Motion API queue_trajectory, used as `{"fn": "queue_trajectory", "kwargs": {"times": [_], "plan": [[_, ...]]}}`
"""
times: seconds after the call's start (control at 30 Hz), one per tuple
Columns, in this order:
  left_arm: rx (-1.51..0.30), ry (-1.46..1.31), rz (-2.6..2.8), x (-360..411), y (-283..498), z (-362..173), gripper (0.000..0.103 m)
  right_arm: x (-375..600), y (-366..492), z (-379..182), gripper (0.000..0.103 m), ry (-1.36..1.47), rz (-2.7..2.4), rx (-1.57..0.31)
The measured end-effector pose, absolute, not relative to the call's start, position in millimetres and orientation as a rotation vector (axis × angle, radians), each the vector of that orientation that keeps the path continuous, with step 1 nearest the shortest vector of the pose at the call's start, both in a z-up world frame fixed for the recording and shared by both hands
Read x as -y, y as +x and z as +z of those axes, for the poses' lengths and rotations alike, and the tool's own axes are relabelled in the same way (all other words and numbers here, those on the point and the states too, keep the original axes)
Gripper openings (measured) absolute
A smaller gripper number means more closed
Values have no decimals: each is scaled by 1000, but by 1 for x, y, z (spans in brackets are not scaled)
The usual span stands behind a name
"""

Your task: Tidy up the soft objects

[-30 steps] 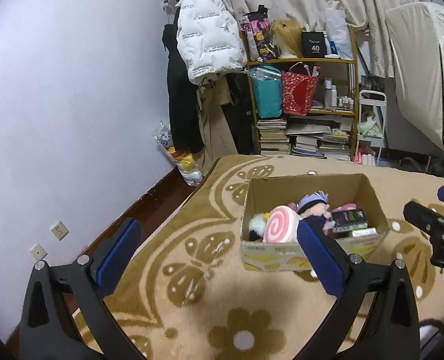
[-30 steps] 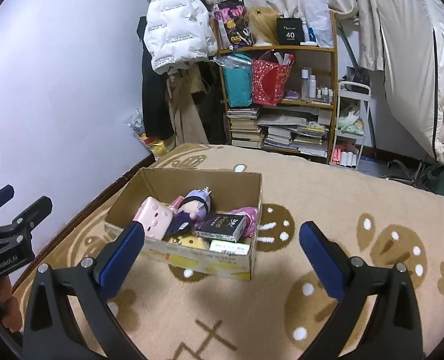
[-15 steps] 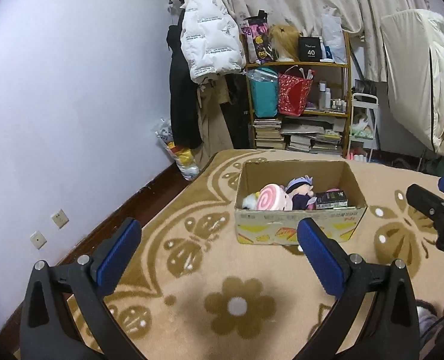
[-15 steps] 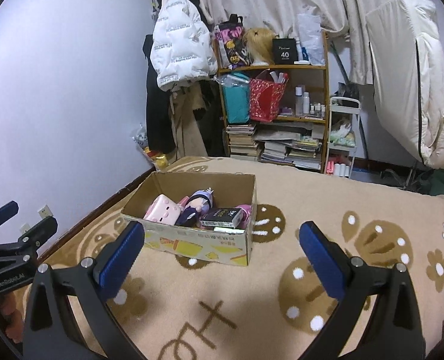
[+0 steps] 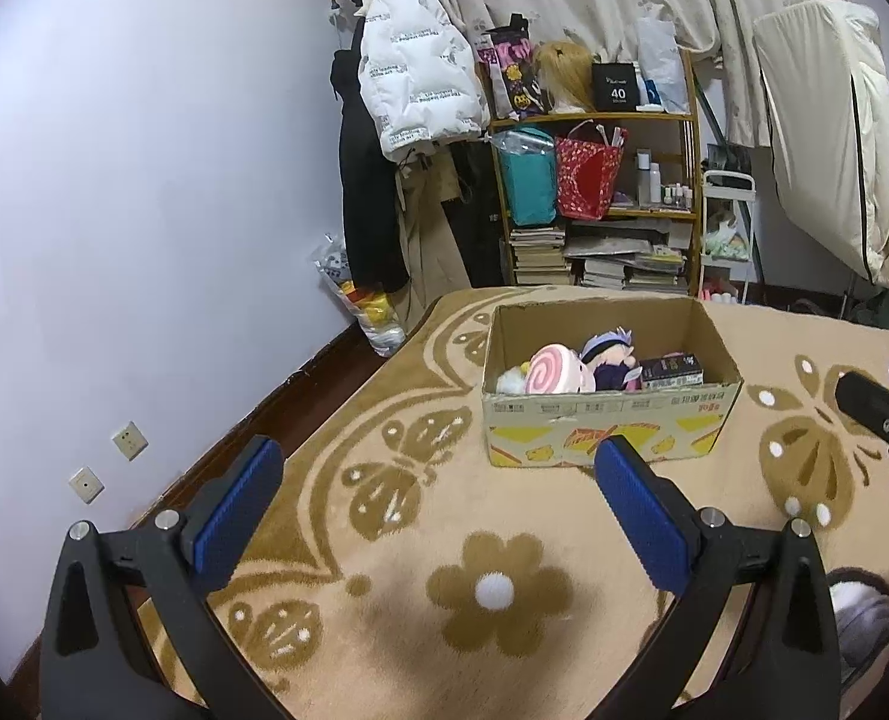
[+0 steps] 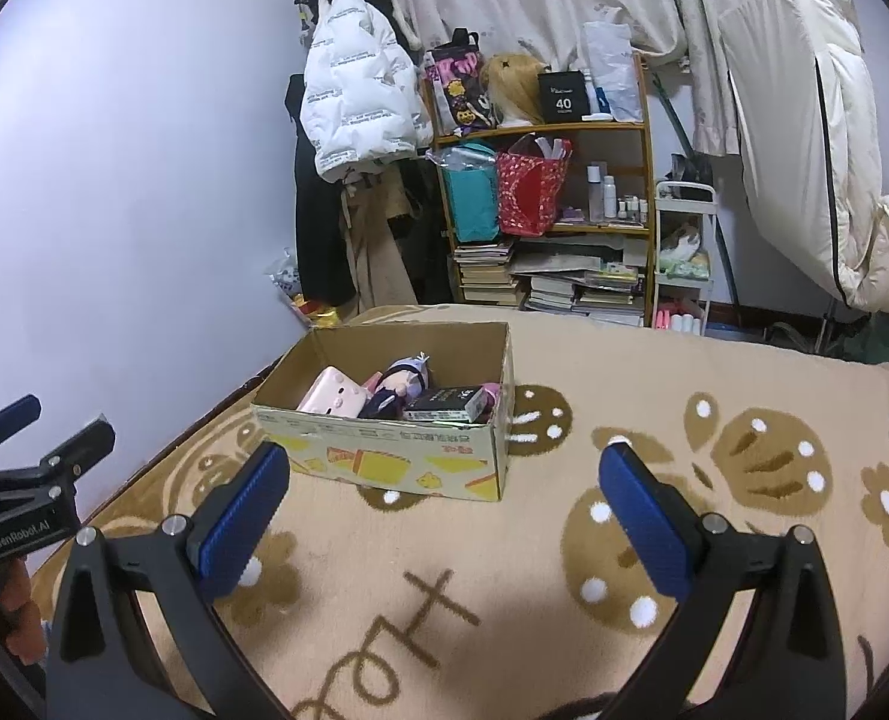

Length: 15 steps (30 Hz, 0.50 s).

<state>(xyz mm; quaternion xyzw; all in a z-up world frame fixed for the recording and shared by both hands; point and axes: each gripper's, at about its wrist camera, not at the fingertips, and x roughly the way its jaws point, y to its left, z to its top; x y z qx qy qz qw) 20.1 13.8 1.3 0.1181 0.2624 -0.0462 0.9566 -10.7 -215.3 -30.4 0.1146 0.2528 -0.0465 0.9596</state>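
An open cardboard box (image 5: 606, 432) (image 6: 384, 456) stands on the beige patterned carpet. It holds a pink swirl plush (image 5: 555, 369), a dark-haired doll (image 5: 609, 357) (image 6: 399, 384), a pink square plush (image 6: 330, 396) and a black packet (image 5: 672, 369) (image 6: 450, 402). My left gripper (image 5: 438, 510) is open and empty, well short of the box. My right gripper (image 6: 444, 516) is open and empty, also short of the box and to its right. Each gripper shows at the edge of the other's view.
A wooden shelf (image 5: 600, 204) with bags, books and bottles stands against the far wall. A white jacket (image 5: 420, 84) hangs left of it. A bag (image 5: 360, 312) lies in the corner. A white cart (image 6: 681, 252) stands right of the shelf. Dark floor borders the carpet's left.
Both grippers have pulled back and up from the box, which now looks smaller and farther. Both stay open and empty.
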Motion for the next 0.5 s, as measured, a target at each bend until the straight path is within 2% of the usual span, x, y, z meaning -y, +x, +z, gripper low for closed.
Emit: {"fn": "queue_trajectory", "kwargs": {"times": [0.5], "plan": [[-547, 291, -91, -4, 23, -8, 103, 213, -4, -38, 103, 214, -93, -552]]}}
